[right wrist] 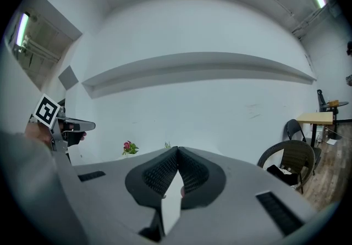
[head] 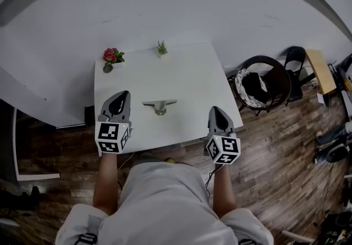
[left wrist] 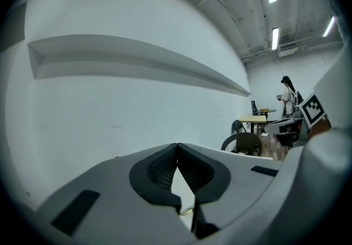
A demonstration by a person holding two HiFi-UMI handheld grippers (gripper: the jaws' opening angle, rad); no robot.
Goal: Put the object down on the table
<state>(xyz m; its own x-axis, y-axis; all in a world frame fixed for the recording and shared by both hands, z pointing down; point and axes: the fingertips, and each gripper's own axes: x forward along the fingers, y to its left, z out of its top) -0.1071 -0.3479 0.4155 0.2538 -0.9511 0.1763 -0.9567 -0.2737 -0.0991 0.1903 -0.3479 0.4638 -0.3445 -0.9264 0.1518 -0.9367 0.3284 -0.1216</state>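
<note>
White table in the middle, dark round chair off its right side on the wood floor. Left gripper and right gripper are over the table's near part. Both have jaws pressed together with nothing between them. Grey T-shaped object lies on the table between the two grippers, nearer the left one and touching neither. At the far edge are red flowers and a small green plant.
</note>
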